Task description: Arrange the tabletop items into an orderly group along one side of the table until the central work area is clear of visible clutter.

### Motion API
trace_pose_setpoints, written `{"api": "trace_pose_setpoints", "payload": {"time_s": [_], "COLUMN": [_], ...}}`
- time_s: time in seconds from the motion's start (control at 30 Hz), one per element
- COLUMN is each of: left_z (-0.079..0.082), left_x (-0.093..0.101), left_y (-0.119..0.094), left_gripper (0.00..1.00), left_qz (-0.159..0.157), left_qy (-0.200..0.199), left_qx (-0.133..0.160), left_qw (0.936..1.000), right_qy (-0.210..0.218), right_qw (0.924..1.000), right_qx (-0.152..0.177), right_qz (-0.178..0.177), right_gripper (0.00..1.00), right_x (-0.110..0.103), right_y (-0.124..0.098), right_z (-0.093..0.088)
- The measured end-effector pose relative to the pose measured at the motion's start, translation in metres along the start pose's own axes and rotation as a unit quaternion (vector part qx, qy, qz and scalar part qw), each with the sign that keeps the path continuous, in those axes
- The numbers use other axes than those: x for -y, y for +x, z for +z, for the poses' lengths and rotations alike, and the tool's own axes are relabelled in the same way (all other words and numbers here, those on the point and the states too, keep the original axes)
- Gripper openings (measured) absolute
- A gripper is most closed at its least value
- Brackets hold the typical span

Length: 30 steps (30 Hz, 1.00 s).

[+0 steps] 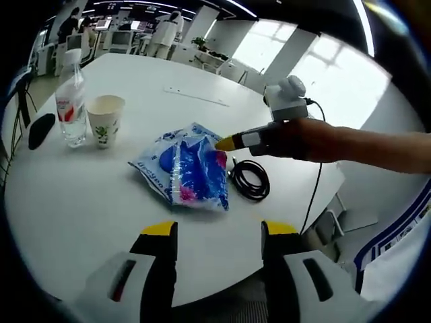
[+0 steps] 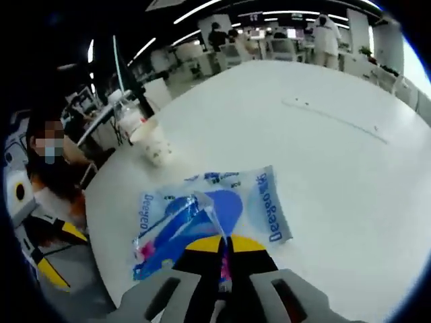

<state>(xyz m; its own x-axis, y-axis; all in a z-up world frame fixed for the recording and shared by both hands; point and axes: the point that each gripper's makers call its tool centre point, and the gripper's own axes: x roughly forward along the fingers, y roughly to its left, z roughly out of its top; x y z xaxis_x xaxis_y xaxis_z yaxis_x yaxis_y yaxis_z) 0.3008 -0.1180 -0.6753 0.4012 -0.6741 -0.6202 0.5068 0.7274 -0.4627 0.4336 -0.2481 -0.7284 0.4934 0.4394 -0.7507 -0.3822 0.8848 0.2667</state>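
Plastic bag point(image 2: 205, 219) edge sits pinched between the right gripper point(image 2: 225, 250) jaws; left gripper point(image 1: 219, 232) hangs released, near it on the table point(image 1: 81, 202).

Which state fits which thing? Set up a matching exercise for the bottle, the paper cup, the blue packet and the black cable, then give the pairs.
Things:
1. water bottle
2. paper cup
3. blue packet
4. black cable

States:
A. coiled beside the packet
B. pinched at its edge by the right tongs
C. upright, red label
D. upright, open top, leaf print

Pairs: 1-C, 2-D, 3-B, 4-A
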Motion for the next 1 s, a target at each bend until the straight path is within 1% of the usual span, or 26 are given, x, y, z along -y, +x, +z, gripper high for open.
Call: {"api": "trace_pose_setpoints", "payload": {"time_s": [0.03,0.13,0.23,0.43,0.47,0.57,0.67,0.73,0.8,1.0], "left_z": [-0.001,-0.002,-0.003,-0.003,-0.003,-0.003,-0.002,-0.001,-0.001,-0.002], "left_x": [0.001,0.002,0.004,0.007,0.007,0.008,0.007,0.006,0.006,0.004], "left_y": [0.0,0.001,0.002,0.003,0.004,0.004,0.003,0.003,0.003,0.004], "left_gripper": [0.49,0.49,0.49,0.48,0.48,0.48,0.48,0.48,0.48,0.48], "left_qz": [0.0,-0.001,-0.002,-0.005,-0.006,-0.007,-0.006,-0.006,-0.006,-0.006], "left_qy": [0.0,0.0,0.0,0.001,0.001,0.0,0.0,-0.002,-0.002,-0.004], "left_qx": [-0.001,-0.002,-0.004,-0.006,-0.006,-0.006,-0.005,-0.003,-0.003,-0.003], "left_qw": [1.0,1.0,1.0,1.0,1.0,1.0,1.0,1.0,1.0,1.0], "right_qy": [0.017,0.044,0.057,0.077,0.084,0.084,0.104,0.107,0.102,0.106], "right_qw": [0.9998,0.9988,0.998,0.9961,0.9953,0.9946,0.9928,0.9923,0.9925,0.9925], "right_qx": [0.006,0.014,0.019,0.031,0.03,0.024,0.021,0.016,0.002,0.002], "right_qz": [-0.005,-0.015,-0.021,-0.032,-0.037,-0.056,-0.056,-0.06,-0.067,-0.061], "right_gripper": [0.0,0.0,0.0,0.0,0.0,0.0,0.0,0.0,0.0,0.0], "right_x": [0.003,0.007,0.012,0.011,0.011,0.014,0.012,0.012,0.013,0.003], "right_y": [-0.003,-0.012,-0.017,-0.031,-0.034,-0.039,-0.042,-0.044,-0.045,-0.05], "right_z": [-0.001,-0.003,-0.006,-0.011,-0.014,-0.027,-0.041,-0.049,-0.058,-0.067]}}
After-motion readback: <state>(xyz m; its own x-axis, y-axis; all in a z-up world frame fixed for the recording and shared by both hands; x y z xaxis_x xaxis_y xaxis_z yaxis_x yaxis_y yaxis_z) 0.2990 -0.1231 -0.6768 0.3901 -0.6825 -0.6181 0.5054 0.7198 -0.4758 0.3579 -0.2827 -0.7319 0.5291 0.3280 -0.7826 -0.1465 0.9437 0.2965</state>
